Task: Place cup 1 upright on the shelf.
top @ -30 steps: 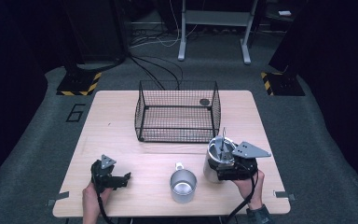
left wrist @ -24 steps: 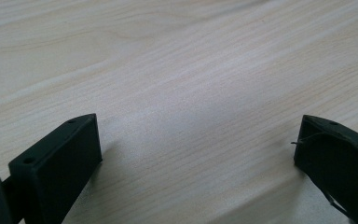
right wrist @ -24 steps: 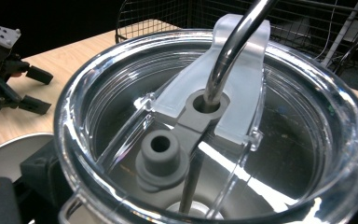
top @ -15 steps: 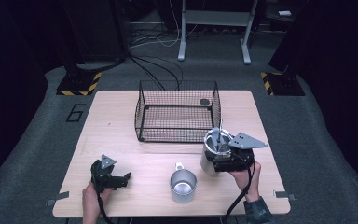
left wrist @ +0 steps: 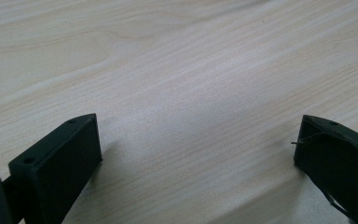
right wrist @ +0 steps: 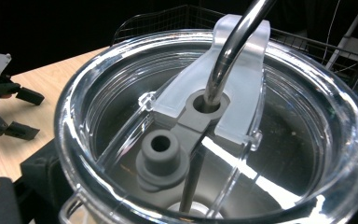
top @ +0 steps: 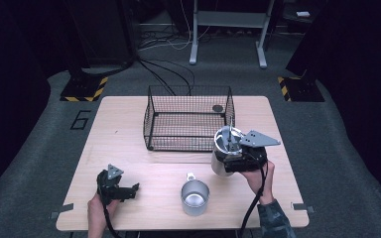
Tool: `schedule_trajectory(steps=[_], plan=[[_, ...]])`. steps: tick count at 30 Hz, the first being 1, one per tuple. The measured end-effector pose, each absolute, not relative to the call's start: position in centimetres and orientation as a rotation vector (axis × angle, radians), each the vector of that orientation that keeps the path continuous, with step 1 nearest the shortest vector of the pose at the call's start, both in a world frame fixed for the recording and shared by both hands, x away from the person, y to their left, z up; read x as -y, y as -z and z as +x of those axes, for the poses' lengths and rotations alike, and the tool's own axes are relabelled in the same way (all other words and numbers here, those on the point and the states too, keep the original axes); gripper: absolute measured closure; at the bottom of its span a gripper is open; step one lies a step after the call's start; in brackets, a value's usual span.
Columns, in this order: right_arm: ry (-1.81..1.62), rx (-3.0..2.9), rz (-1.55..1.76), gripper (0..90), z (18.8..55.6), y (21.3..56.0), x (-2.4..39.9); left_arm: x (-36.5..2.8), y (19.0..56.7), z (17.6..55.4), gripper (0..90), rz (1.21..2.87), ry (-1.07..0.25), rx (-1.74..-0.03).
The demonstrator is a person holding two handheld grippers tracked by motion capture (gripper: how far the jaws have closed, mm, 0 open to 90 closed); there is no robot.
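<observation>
On the bench (top: 129, 144), the right tool (top: 235, 156) holds the lidded tumbler (top: 223, 153), clamped, lifted beside the basket (top: 188, 119); the left tool (top: 121, 188) rests wide open, empty; next, likely carry the tumbler clear over the rim.

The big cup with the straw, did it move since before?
Yes. The right gripper has carried the big cup up the table, closer to the wire basket, whose front corner it now overlaps.
</observation>
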State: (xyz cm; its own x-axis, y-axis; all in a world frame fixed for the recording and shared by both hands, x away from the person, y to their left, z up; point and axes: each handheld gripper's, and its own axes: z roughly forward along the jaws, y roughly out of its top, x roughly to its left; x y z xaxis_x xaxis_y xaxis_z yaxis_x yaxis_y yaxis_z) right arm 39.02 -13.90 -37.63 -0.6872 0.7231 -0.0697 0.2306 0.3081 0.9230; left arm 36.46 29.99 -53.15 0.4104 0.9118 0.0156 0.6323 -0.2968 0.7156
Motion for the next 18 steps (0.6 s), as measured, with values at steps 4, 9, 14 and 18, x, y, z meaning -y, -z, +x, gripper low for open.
schedule_trajectory(steps=[4, 9, 14, 18], plan=[[-1.367, -2.099, 0.852, 3.6, 39.5, 37.2, 13.6, -30.0, 53.1, 36.5, 0.5, 2.036, -0.569, -1.308], [-1.376, -2.092, 0.851, 3.6, 40.1, 36.7, 13.5, -30.0, 53.1, 36.5, 0.5, 2.037, -0.57, -1.308], [-1.374, -2.092, 0.84, 3.6, 40.6, 36.0, 13.4, -30.0, 53.1, 36.5, 0.5, 2.036, -0.569, -1.307], [-1.369, -2.092, 0.847, 3.6, 41.0, 35.4, 13.2, -30.0, 53.1, 36.5, 0.5, 2.036, -0.568, -1.308]])
